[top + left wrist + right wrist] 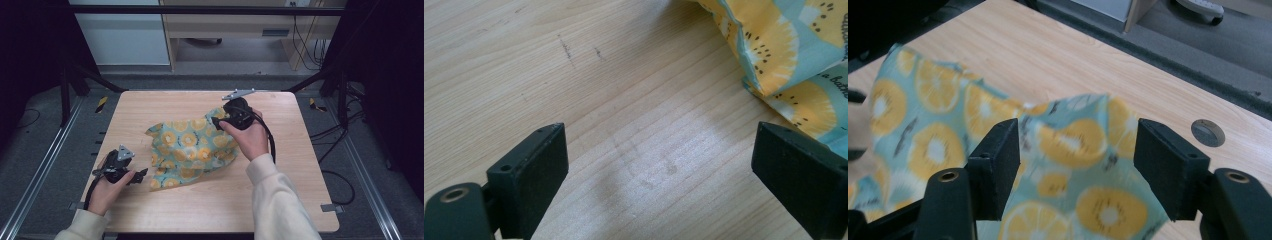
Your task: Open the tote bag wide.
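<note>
While the right tool (220, 121) hung over the cloth (192, 150) mid-table (280, 200), jaws apart around a raised fold, pads not visibly pressing, that fold risked slipping free. Left tool (142, 175) sat apart, empty, by the near corner. Contact at the pads was hard to judge.

My right gripper (218, 121) sits at the far edge of the fruit-print cloth (192, 147), which lies rumpled in the middle of the wooden table (165, 210). My right hand (250, 137) wraps the gripper's black body. My left gripper (141, 175) rests low by the table's near left, its jaws pointing at the cloth's near corner, just beside it.
</note>
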Tool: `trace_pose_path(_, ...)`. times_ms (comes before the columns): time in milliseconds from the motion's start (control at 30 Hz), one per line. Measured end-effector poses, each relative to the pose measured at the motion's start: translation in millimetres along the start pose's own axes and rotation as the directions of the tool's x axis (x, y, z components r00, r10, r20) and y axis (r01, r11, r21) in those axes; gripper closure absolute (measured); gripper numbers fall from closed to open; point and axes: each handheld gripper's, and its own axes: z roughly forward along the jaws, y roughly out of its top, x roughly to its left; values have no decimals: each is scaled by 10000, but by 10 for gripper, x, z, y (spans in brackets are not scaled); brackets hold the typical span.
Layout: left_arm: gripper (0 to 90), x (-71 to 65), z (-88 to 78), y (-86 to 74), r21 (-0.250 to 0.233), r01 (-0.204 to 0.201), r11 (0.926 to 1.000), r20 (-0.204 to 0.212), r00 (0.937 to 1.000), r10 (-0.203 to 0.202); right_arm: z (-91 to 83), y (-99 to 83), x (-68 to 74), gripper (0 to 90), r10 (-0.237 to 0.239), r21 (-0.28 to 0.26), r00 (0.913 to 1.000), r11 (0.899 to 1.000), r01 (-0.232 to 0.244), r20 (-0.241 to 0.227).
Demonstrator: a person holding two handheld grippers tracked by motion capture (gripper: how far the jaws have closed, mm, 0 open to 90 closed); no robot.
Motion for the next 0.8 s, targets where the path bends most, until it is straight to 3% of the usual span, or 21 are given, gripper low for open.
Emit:
trace_pose_path(133, 78, -5, 5, 4, 13, -24, 10000, 35, 10000, 24, 157, 126, -71, 370, 262, 154, 9996, 9995, -263, 87)
trace_pose_path(267, 79, -4, 6, 6, 9, -37, 10000, 50, 10000, 37, 310, 179, -104, 404, 284, 703, 9996, 9971, -289, 88)
trace_pose_path(333, 79, -3, 4, 6, -2, -35, 10000, 54, 10000, 36, 381, 149, -90, 472, 148, 1203, 9999, 9926, -155, 73)
trace_pose_path(367, 79, -2, 1, 6, -8, -36, 10000, 52, 10000, 36, 381, 149, -90, 472, 148, 1203, 9999, 9926, -155, 73)
trace_pose_path(400, 79, 0, -1, 8, -13, -45, 10000, 44, 10000, 45, 393, 115, -57, 560, -26, 1414, 10000, 9899, 12, 91)
trace_pose_path(433, 80, 0, -1, 8, -13, -45, 10000, 44, 10000, 45, 393, 115, -57, 560, -26, 1414, 10000, 9899, 12, 91)
trace_pose_path(467, 80, 0, 0, 9, 4, -61, 10000, 31, 10000, 61, 383, 81, -30, 697, -213, 1425, 9998, 9896, 207, 26)
trace_pose_path(500, 80, 0, 0, 9, 4, -61, 10000, 31, 10000, 61, 383, 81, -30, 697, -213, 1425, 9998, 9896, 207, 26)
trace_pose_path(600, 80, -5, 0, 9, -7, -43, 10000, 29, 10000, 43, 345, 50, 14, 856, -367, 1347, 9990, 9901, 395, -237)
trace_pose_path(767, 81, 0, -4, 11, 31, -26, 10000, 2, 10000, 26, 165, 64, 99, 900, -585, 684, 9969, 9957, 620, -526)
trace_pose_path(800, 82, 2, -4, 10, 36, -14, 10000, 0, 10000, 14, 18, 72, 156, 900, -694, 268, 9956, 9971, 712, -634)
